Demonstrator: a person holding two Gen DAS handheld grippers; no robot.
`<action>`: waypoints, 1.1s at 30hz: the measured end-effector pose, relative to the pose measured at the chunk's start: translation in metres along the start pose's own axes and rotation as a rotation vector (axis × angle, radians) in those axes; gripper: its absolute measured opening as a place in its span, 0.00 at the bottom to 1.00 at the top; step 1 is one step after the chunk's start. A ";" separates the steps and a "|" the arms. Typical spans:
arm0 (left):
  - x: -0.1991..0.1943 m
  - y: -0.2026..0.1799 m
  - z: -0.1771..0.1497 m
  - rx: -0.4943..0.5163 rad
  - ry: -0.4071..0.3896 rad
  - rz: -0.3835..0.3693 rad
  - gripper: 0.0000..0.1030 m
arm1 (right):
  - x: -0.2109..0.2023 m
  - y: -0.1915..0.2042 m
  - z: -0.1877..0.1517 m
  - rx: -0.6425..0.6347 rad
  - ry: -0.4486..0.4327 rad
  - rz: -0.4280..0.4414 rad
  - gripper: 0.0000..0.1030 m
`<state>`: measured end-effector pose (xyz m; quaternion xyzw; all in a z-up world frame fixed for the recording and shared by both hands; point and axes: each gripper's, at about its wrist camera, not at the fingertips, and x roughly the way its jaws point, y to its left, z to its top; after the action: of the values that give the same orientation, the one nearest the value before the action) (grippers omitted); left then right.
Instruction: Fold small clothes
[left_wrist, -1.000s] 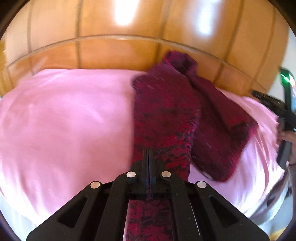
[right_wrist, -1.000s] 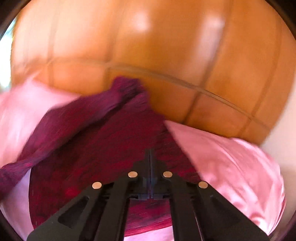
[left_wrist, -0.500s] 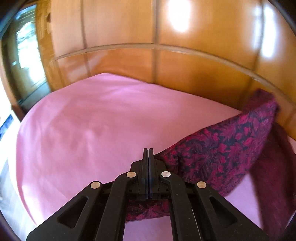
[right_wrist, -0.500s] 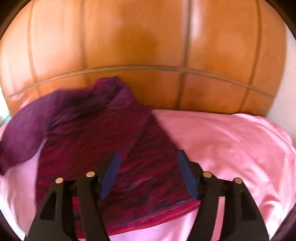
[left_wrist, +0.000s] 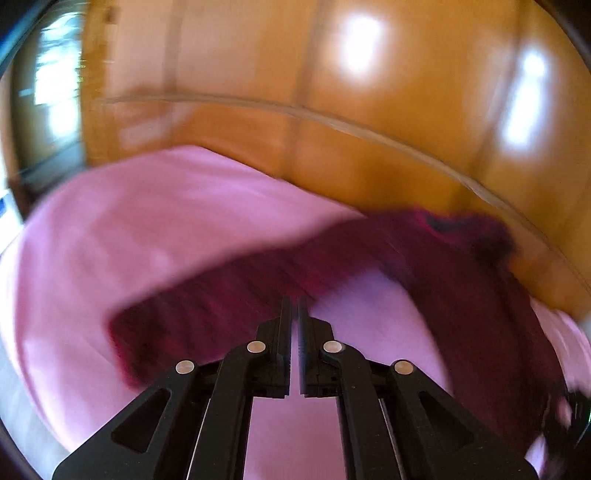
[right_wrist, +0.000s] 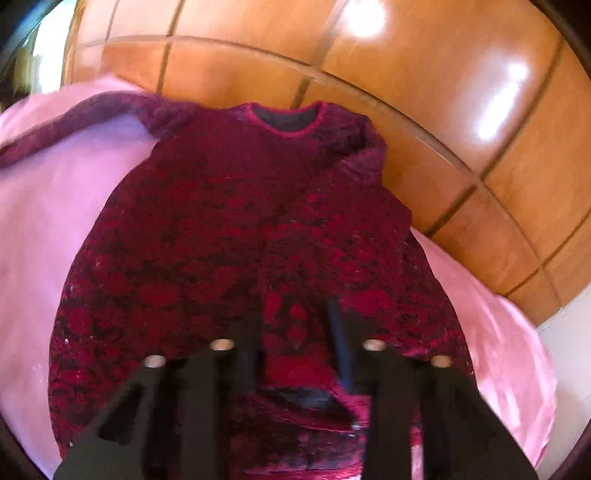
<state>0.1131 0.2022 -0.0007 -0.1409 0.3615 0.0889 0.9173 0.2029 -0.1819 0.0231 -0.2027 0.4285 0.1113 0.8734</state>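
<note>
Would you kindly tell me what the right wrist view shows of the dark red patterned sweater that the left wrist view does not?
Right wrist only: the dark red patterned sweater's round neckline and spread body, with the right gripper low over the hem, jaws just closing.

Left wrist only: one sleeve stretched out sideways, and the left gripper, jaws just opening, nothing between them.

Both: the pink bedsheet and glossy wooden headboard.

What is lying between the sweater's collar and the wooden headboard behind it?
Nothing; in the right wrist view the sweater collar reaches the headboard directly.
</note>
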 end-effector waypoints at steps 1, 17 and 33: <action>-0.002 -0.011 -0.014 0.023 0.022 -0.045 0.63 | -0.006 -0.015 0.002 0.039 -0.011 0.004 0.17; 0.046 -0.130 -0.101 0.000 0.425 -0.553 0.70 | 0.057 -0.308 0.005 0.559 0.088 -0.366 0.17; 0.065 -0.151 -0.100 -0.065 0.478 -0.576 0.14 | 0.053 -0.269 -0.086 0.751 0.176 0.233 0.65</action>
<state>0.1362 0.0316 -0.0865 -0.2826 0.5080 -0.1966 0.7895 0.2736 -0.4596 0.0038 0.1717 0.5328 0.0276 0.8282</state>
